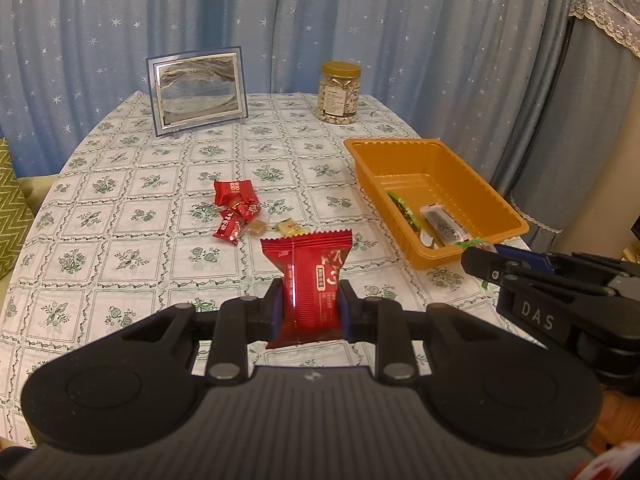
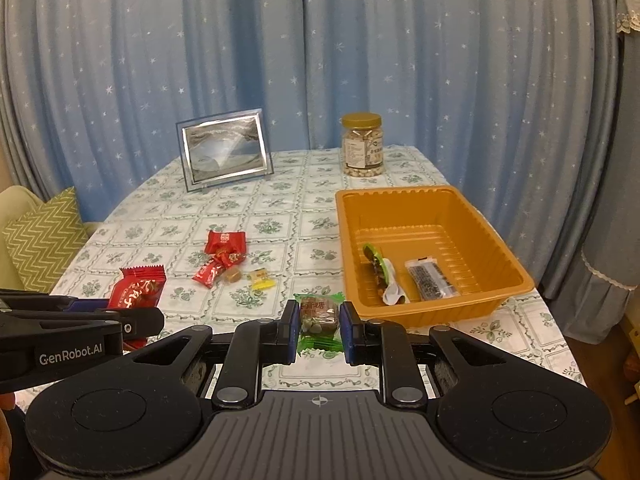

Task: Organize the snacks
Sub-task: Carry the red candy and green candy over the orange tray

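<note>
My left gripper is shut on a large red snack packet and holds it above the tablecloth; the packet also shows in the right wrist view. My right gripper is shut on a green-wrapped snack, just left of the near corner of an orange tray. The tray holds a green-wrapped snack and a clear dark snack bar. A cluster of small red candies and a yellow candy lie mid-table.
A framed sand picture and a jar of nuts stand at the table's far side before blue star curtains. A green zigzag cushion sits off the left edge. The table has a floral checked cloth.
</note>
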{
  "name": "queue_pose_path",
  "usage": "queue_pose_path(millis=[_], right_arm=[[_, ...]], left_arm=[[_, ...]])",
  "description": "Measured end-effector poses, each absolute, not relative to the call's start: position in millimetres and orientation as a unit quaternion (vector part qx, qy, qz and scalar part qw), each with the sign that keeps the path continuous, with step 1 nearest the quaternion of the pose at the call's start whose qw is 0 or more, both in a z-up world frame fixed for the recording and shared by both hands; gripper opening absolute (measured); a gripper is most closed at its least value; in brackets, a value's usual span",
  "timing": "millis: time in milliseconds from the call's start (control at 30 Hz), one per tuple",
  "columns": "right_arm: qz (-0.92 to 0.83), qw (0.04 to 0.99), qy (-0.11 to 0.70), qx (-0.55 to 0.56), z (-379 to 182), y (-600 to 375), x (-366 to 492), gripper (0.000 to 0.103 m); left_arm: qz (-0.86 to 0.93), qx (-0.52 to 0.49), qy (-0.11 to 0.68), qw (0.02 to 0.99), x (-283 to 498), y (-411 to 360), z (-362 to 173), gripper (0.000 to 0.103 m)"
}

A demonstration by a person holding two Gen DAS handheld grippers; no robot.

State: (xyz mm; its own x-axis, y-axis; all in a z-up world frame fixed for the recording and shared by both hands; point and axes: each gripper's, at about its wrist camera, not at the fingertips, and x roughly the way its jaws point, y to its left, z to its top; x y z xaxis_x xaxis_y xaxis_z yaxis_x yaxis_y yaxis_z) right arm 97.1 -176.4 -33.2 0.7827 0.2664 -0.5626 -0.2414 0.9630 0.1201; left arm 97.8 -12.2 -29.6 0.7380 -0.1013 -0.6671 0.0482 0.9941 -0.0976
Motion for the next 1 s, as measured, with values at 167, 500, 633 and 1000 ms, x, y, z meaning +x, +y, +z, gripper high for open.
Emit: queue_pose_path(millis=[167,500,633,1000], right_arm=[[0.124,0.946,0.299,0.027,-32.1,-187.4,100.3,0.021],[0.082,0.95,0.299,0.045,-32.4,-228.9,118.3,0.022],[0.066,0.951,0.299,0.052,-33.3,-247.8,130.5,0.022],[0.042,0.949,0.305,0.063,-43.0,-283.6,168.7,0.022]], left_arm=[[-0.051,-0.037,0.36,0.931,103.2,-21.2,-28.9,0.025],[-0.09,-0.039,0.362,0.927,130.8,-60.1,-28.0,0.025],[-0.104,-0.042,0.363,0.925,147.0,-75.8,-29.4,0.025],[-0.126,-0.043,0.369,0.92,195.1,-108.0,-39.4,0.025]])
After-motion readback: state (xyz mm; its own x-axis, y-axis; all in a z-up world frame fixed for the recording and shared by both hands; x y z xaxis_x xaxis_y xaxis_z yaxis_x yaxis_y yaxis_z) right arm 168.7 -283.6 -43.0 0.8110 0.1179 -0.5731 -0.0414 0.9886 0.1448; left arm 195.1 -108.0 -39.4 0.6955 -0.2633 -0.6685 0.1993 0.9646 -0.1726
